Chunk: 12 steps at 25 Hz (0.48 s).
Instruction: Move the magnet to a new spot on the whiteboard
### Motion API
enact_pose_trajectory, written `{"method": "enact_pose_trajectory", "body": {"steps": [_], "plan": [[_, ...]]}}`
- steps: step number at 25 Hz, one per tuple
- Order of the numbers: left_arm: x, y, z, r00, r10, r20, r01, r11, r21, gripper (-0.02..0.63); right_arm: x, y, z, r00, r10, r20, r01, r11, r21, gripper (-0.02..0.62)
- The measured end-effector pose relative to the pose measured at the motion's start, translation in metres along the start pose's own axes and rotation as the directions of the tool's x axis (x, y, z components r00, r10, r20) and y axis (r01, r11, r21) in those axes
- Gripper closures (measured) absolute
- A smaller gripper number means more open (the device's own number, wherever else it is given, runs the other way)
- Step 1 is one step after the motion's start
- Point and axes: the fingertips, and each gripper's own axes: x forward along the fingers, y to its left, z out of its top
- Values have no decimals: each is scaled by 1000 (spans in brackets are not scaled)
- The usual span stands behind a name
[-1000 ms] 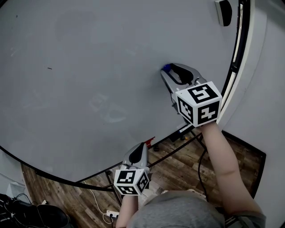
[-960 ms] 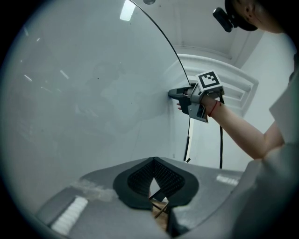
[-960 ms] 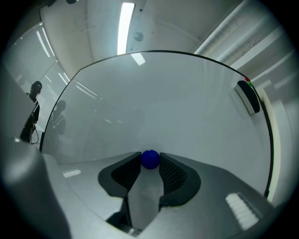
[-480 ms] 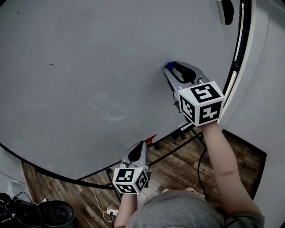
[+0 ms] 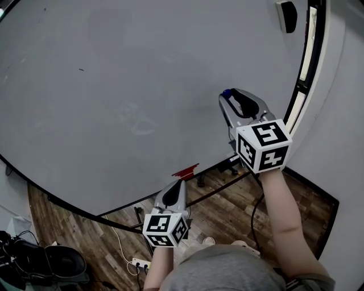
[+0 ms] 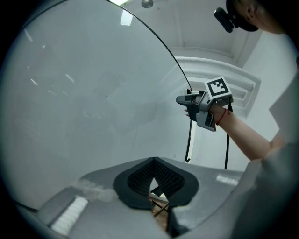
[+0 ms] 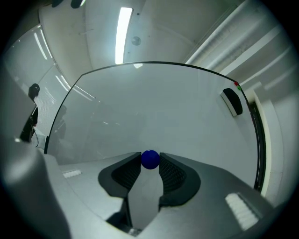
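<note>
The small blue round magnet point(image 7: 150, 159) sits between the tips of my right gripper point(image 7: 150, 162), whose pads press on it from both sides. In the head view that right gripper point(image 5: 228, 96) holds the magnet point(image 5: 227, 92) against the right part of the grey whiteboard point(image 5: 114, 85), near its black frame. I cannot tell whether the magnet touches the board. My left gripper point(image 5: 178, 184) hangs low, below the board's bottom edge, shut with nothing in it. The left gripper view shows its tips point(image 6: 154, 161) meeting, with the right gripper point(image 6: 202, 103) farther off.
A dark eraser point(image 5: 286, 15) clings to the board's upper right corner and also shows as the eraser point(image 7: 232, 101) in the right gripper view. A red clip point(image 5: 185, 170) sits on the board's bottom edge. Below are the stand's legs, cables and a wooden floor point(image 5: 227, 210).
My right gripper has slid the magnet a little to the right and downward along the board. The head view has shifted. The left gripper stays low and shut.
</note>
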Motion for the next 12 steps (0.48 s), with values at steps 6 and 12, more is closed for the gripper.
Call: {"method": "enact_pose_trajectory", "body": {"steps": [6,12], "plan": [[-28,-19,0,999,44,17,-44,999,-6,603,-43,15,-12,1000,26,-14,-25,999,31,472],[-61,-42,-9,997,70,11,-70,997,-25,603,-94,35,-20,999,46,-24,-44,998,54,471]]}}
